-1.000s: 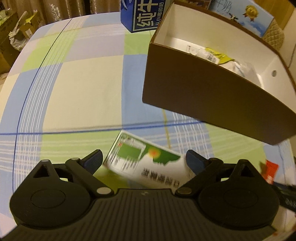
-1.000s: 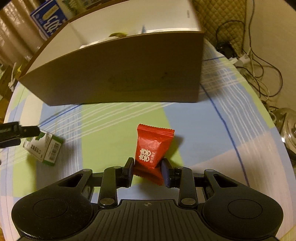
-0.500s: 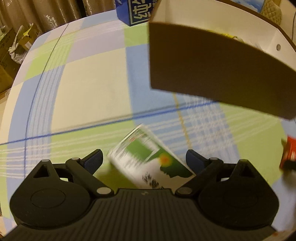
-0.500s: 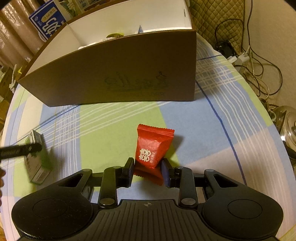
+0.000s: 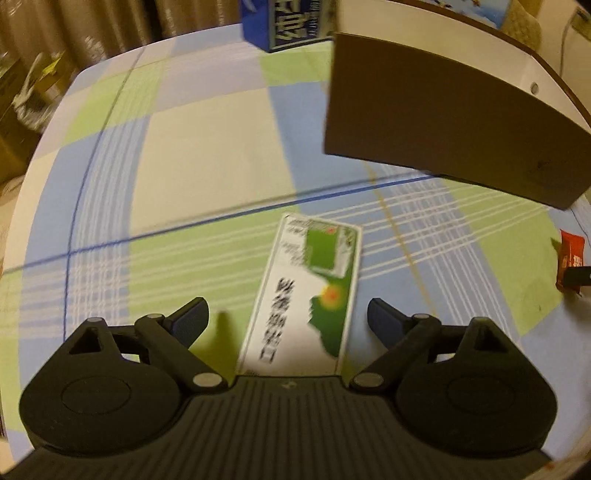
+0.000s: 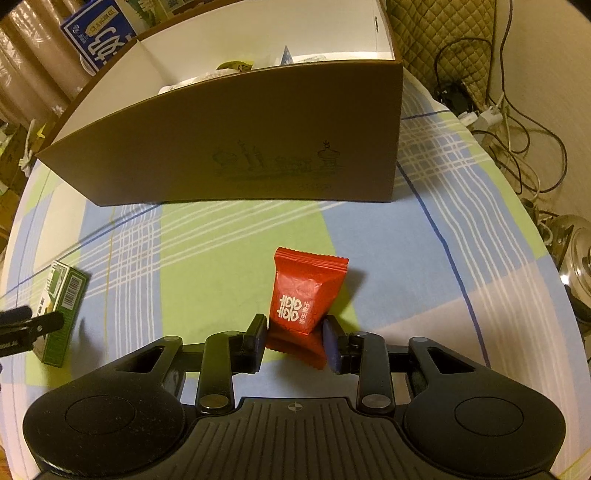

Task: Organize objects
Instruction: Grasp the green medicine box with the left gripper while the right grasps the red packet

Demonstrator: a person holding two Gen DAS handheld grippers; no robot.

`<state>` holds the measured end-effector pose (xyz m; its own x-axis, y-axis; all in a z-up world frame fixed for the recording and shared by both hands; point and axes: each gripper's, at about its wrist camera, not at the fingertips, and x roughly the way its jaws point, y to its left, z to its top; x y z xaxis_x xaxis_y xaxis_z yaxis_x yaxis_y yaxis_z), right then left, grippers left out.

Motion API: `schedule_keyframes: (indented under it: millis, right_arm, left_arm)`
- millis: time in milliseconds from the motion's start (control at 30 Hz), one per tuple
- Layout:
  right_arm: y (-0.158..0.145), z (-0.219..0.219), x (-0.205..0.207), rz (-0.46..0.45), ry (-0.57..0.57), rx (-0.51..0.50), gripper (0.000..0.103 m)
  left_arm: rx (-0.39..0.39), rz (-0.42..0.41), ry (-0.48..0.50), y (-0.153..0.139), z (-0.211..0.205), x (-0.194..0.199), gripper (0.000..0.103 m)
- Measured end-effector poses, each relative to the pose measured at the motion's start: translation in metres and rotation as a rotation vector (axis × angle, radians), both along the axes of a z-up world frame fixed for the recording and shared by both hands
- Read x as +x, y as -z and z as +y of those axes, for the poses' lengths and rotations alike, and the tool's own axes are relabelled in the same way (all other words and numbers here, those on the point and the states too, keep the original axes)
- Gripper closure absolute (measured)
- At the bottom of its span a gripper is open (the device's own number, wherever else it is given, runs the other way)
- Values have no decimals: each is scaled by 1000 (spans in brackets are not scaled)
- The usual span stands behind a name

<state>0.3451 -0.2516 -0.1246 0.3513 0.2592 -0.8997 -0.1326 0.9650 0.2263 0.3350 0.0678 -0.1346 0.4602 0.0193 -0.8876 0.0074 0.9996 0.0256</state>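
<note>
The right claw (image 6: 294, 341) pinched a red candy packet (image 6: 304, 295) by its lower end, one finger pressed on each side, the packet standing up from the checked tablecloth (image 6: 229, 258) that covered the table. The left claw (image 5: 287, 315) was spread wide, its two blue-tipped fingers well apart on either side of a green-and-white carton (image 5: 310, 291) and touching neither face of it. The carton lay flat on the cloth, its long axis running away from the camera, its near end hidden under the claw's body. The print on it was blurred in the left wrist view, so it could not be read.

In the right wrist view the same carton (image 6: 61, 306) lay far to the left of the red packet, with one dark finger (image 6: 26, 325) of the left claw in front of it. In the left wrist view the red packet (image 5: 570, 258) showed at the right edge.

Beyond both items stood a brown cardboard box (image 6: 240, 147) with a white interior, open at the top, with a few wrapped items inside near its far wall. A blue milk carton (image 6: 99, 33) stood behind its left corner. Cables (image 6: 517, 110) trailed off the right side of the table.
</note>
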Motion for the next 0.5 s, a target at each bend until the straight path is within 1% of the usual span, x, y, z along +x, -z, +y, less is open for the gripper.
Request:
schedule_keyframes:
  millis: [33, 67, 100, 133, 200, 333, 433, 500]
  right_arm:
    - [-1, 0, 0, -6, -3, 0, 66]
    - [-1, 0, -1, -14, -4, 1, 61]
    - [-2, 0, -2, -23, -3, 5, 58]
    - [-3, -1, -2, -29, 1, 6, 54]
    - [-3, -1, -2, -40, 15, 2, 52]
    - [-3, -2, 3, -60, 54, -2, 52]
    - [-3, -5, 10, -54, 88, 28, 52]
    - [0, -5, 14, -47, 103, 15, 52]
  left_arm:
    - [-6, 2, 10, 1, -3, 3, 20]
    - [-13, 8, 17, 2, -6, 6, 28]
    - [-21, 20, 21, 5, -8, 8, 33]
    - [-26, 33, 22, 7, -11, 10, 40]
    - [-17, 46, 21, 11, -15, 12, 52]
    - [-12, 51, 8, 12, -23, 15, 52]
    - [-13, 57, 5, 13, -28, 18, 52]
    - [-10, 61, 10, 13, -33, 20, 52]
